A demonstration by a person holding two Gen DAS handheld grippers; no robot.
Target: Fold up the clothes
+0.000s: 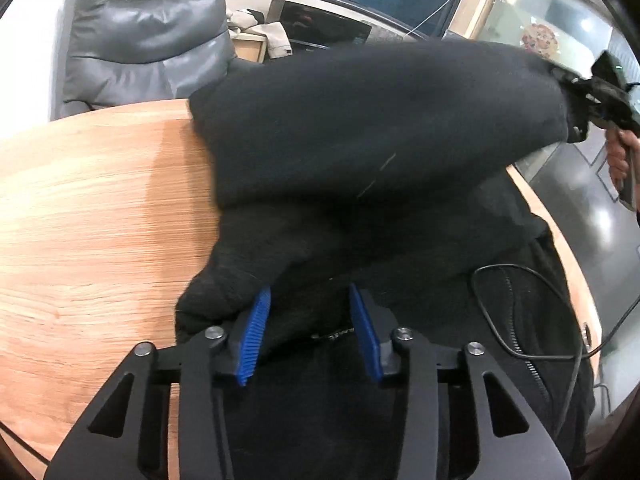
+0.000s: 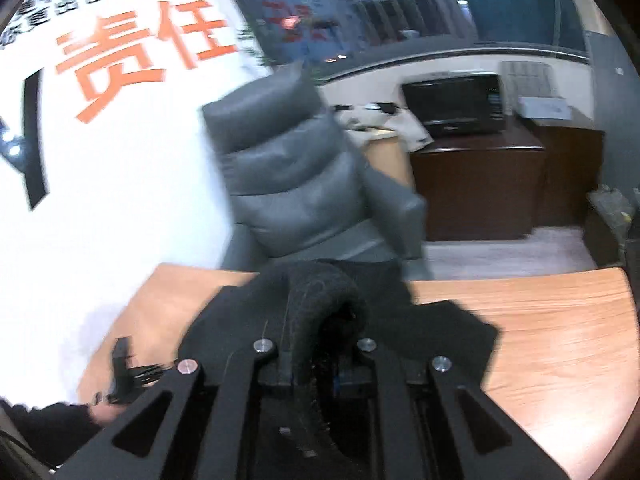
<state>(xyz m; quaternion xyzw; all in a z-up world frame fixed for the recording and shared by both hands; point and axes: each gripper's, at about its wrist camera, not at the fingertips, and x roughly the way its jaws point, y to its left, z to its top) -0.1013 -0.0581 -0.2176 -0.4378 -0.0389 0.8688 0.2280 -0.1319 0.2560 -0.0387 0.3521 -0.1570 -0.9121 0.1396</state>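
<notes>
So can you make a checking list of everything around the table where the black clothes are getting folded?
Surface: wooden table, bare wood left of the clothes.
Job's things: black garment, one part lifted, the rest lying on the table.
Clutter: nothing seen on the table.
Grippers: left gripper open, blue pads over the fabric; right gripper shut on a raised fold of the garment.
Cables: thin black cable looping over the garment.
Surroundings: grey leather chair, dark cabinet with a black appliance, white wall with orange characters.
</notes>
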